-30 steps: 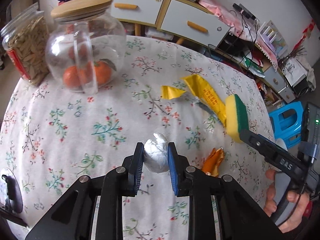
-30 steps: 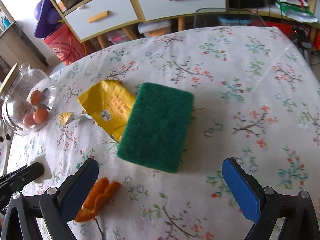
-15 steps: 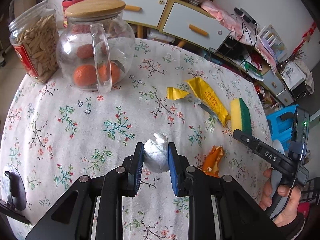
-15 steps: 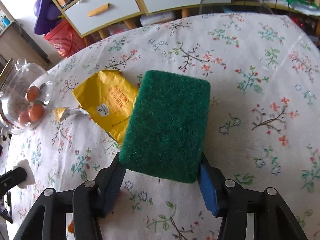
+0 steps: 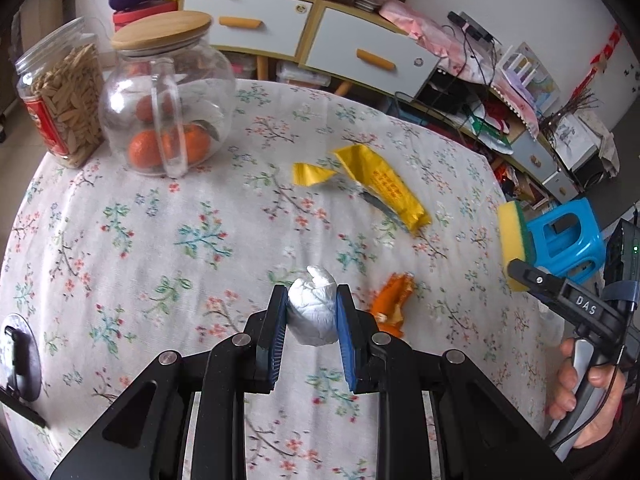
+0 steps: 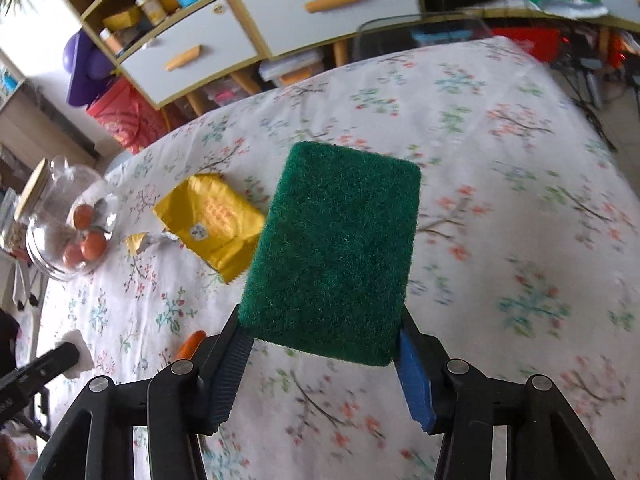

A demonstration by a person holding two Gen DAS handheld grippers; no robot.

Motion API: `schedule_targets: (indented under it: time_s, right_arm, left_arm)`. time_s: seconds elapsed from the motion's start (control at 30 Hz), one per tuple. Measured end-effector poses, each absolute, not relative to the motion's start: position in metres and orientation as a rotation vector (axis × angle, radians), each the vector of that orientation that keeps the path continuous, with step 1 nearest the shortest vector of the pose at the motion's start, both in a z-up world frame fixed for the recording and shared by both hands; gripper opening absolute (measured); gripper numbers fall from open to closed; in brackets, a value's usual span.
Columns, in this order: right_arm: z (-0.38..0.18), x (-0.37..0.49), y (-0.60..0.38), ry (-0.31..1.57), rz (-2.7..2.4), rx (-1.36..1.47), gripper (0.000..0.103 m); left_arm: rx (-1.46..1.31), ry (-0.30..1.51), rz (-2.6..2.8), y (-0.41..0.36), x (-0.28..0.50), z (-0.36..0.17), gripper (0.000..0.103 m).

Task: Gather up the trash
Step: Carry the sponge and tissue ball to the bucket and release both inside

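Holding pickup step: left gripper [image 5: 312,314] jaws pinch the tissue wad [image 5: 313,309], right gripper [image 6: 320,354] jaws clamp the sponge [image 6: 334,250] above the desk [image 5: 120,240]; next, probably bin both, then the wrapper [image 5: 384,186] at 1 o'clock and peel [image 5: 394,298].

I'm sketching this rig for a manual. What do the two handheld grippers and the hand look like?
Both grippers, left gripper and right gripper, have matte black angular linkage arms with round silver pivot bolts and ribbed blue finger pads. From the left wrist view, the right one carries white "DAS" lettering, a grey handle, a dark cable, and is gripped by a bare hand.
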State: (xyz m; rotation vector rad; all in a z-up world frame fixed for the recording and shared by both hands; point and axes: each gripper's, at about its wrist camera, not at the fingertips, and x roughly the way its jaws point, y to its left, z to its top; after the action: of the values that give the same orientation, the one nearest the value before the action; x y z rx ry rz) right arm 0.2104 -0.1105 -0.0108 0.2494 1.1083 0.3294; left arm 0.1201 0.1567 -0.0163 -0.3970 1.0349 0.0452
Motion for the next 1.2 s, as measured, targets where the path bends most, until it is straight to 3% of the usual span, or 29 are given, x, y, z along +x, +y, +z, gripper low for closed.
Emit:
schedule_targets:
  time_s: [0.97, 1.1, 1.2]
  right_arm:
    - [0.011, 0.155, -0.377, 1.070, -0.033, 0.452, 0.061]
    - [0.006, 0.153, -0.406, 1.079, -0.081, 0.474, 0.075]
    - [0.006, 0.147, -0.422, 1.076, -0.103, 0.501, 0.076]
  left_arm:
    - [-0.173, 1.070, -0.156, -0.004, 0.135, -0.027, 0.025]
    - [-0.133, 1.078, -0.203, -0.037, 0.140, -0.029, 0.025]
    - [-0.128, 1.082, -0.246, -0.064, 0.148, -0.030, 0.025]
